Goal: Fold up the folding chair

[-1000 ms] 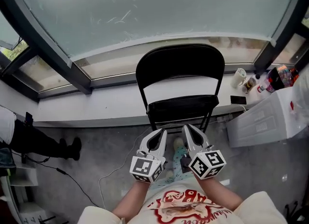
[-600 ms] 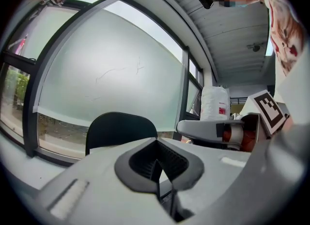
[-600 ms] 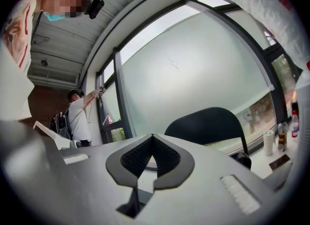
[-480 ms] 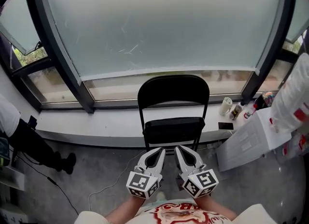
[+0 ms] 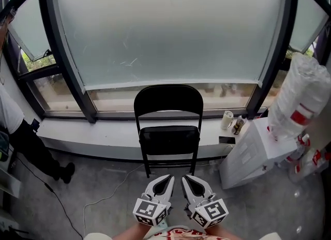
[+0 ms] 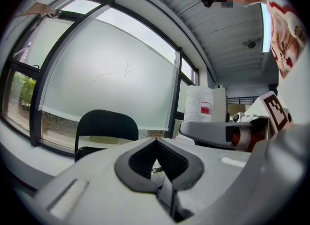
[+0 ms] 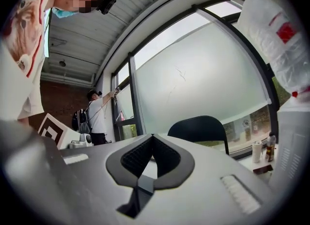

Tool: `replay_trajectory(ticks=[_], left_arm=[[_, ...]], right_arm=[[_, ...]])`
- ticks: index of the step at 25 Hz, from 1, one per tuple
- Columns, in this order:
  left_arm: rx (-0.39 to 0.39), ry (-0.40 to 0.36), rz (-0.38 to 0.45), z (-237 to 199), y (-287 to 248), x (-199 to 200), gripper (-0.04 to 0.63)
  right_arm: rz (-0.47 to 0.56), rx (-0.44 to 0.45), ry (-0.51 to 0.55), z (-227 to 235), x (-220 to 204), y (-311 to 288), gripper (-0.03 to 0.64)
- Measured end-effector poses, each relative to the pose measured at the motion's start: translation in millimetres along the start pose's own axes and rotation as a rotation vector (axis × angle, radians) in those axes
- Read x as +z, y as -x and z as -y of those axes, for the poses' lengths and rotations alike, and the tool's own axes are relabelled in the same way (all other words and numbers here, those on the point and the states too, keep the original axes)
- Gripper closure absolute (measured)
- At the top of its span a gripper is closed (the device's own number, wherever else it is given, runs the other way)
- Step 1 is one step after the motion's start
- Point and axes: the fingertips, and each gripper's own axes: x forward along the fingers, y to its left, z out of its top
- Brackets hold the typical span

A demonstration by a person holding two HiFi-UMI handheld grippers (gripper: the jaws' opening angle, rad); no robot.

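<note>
a: left gripper [image 6: 156,141]: jaws are seen closed tip to tip, nothing held between them. right gripper [image 7: 152,136] is noted the same, tips together, empty.
b: position of the pair?
a: both are held low and close to the body, side by side, just apart, pointed forward. bare grey floor [image 5: 114,218] is seen directly under and ahead of the tips.
b: and the folding chair [image 5: 168,101]?
a: found ahead of both grippers, well apart from them, centred between the two lines of aim. it is stood open, seat [image 5: 169,136] down, its back turned to the window ledge [image 5: 88,133]. not yet touched.
b: handling?
a: judged to be a metal frame with stiff panels: rigid, moderately heavy, the painted surface likely slick under the pads. nothing fragile is expected. a pinch risk at the hinge is assumed.
b: where is it to be taken?
a: the front edge of the seat is suggested for one gripper, to be lifted; the top of the backrest for the other, to be steadied. jaws would have to be opened first. a white box [image 5: 248,153] is noted ahead and to the right of the right gripper, beside the chair; clearance there should be watched.
</note>
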Motion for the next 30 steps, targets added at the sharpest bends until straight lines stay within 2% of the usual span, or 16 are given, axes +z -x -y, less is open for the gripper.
replay_trajectory(ticks=[3, 7, 11, 16, 20, 23, 30], left_arm=[[0.017, 0.037, 0.007, 52, 18, -16, 0.594], [0.063, 0.034, 0.008, 107, 47, -40, 0.594], [0.103, 0.021, -0.003, 140, 78, -49, 0.594], [0.122, -0.045, 0.034, 158, 108, -39, 0.594], [0.101, -0.033, 0.056, 174, 133, -36, 0.594], [0.09, -0.024, 0.064, 184, 157, -36, 0.594], [0.092, -0.011, 0.012, 193, 262, -66, 0.594]], right_arm=[[-0.013, 0.024, 0.004, -8, -7, 50, 0.595], [-0.029, 0.072, 0.017, -21, -15, 110, 0.595], [-0.054, 0.098, -0.045, -32, -23, 147, 0.597], [-0.025, 0.115, -0.047, -50, -15, 168, 0.598], [-0.024, 0.128, -0.013, -75, -16, 188, 0.598], [-0.018, 0.107, -0.031, -96, -21, 203, 0.598], [-0.027, 0.048, -0.039, -181, -56, 245, 0.597]])
